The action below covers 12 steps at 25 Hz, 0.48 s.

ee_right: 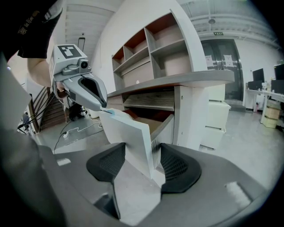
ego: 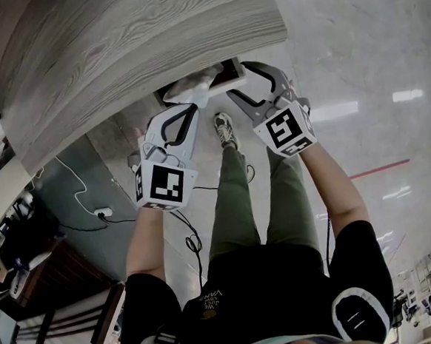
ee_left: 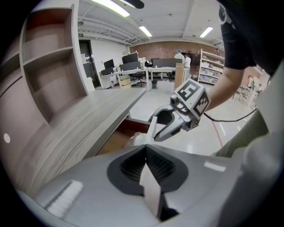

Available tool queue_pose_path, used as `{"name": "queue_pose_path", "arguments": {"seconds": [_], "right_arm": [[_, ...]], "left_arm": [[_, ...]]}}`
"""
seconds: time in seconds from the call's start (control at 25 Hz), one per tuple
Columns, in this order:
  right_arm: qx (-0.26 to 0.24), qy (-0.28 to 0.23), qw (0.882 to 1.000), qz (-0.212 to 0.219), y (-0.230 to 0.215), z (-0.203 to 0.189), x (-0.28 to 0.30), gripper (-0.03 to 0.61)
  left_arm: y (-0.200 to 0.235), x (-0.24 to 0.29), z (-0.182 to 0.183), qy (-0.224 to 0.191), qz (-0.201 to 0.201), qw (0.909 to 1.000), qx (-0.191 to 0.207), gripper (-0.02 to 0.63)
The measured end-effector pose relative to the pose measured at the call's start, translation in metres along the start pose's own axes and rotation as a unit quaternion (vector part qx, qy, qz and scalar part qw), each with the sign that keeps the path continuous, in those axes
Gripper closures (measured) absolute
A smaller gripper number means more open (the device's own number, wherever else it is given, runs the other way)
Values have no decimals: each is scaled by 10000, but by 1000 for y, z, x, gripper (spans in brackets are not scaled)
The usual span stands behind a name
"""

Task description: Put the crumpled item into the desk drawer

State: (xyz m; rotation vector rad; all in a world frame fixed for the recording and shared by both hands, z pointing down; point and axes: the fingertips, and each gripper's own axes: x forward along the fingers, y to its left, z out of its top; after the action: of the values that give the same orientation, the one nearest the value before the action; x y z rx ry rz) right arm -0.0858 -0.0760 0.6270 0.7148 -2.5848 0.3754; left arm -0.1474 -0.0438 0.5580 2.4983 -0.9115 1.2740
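The desk drawer [ego: 231, 71] stands pulled out under the wood-grain desk top [ego: 132, 55]. My right gripper [ego: 238, 77] straddles the drawer's white front panel [ee_right: 128, 137], and its pads [ee_right: 177, 166] press it from both sides. A white crumpled item [ego: 192, 86] lies at the drawer's near end. In the left gripper view the crumpled item [ee_left: 134, 139] sits just beyond the tips of my left gripper [ee_left: 145, 148], whose jaws are shut together. Whether a fold is pinched between them is hidden. The left gripper [ee_right: 105, 108] hovers at the panel's top edge.
Open shelves [ee_right: 151, 57] rise above the desk. A white cabinet [ee_right: 217, 111] stands beside it. A power strip with cables [ego: 100, 212] lies on the floor at left, near dark wooden furniture [ego: 53, 284]. The person's legs and a shoe [ego: 225, 130] are below the drawer.
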Motion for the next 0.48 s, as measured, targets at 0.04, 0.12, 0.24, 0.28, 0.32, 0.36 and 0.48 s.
{"name": "queue_pose_path", "arguments": {"seconds": [0.04, 0.12, 0.24, 0.28, 0.32, 0.36, 0.48], "right_arm": [[-11, -9, 10000, -2, 0, 1, 0, 354], [-13, -9, 10000, 5, 0, 2, -1, 355], [2, 14, 10000, 19, 1, 0, -1, 355], [-1, 14, 10000, 16, 1, 0, -1, 355], [-5, 9, 10000, 12, 1, 1, -1, 354], [-11, -4, 10000, 10, 0, 2, -1, 354], [3, 1, 10000, 16, 0, 2, -2, 354]], "left_arm": [[-1, 3, 1, 21, -11, 10000, 3, 560], [-1, 8, 2, 56, 10, 10000, -1, 560], [5, 13, 5, 56, 129, 9999, -48, 560], [7, 14, 6, 55, 185, 9998, -68, 560], [10, 15, 7, 56, 238, 9997, -89, 560], [12, 16, 7, 55, 281, 9995, -109, 561], [16, 18, 10, 40, 366, 9992, -148, 560]]}}
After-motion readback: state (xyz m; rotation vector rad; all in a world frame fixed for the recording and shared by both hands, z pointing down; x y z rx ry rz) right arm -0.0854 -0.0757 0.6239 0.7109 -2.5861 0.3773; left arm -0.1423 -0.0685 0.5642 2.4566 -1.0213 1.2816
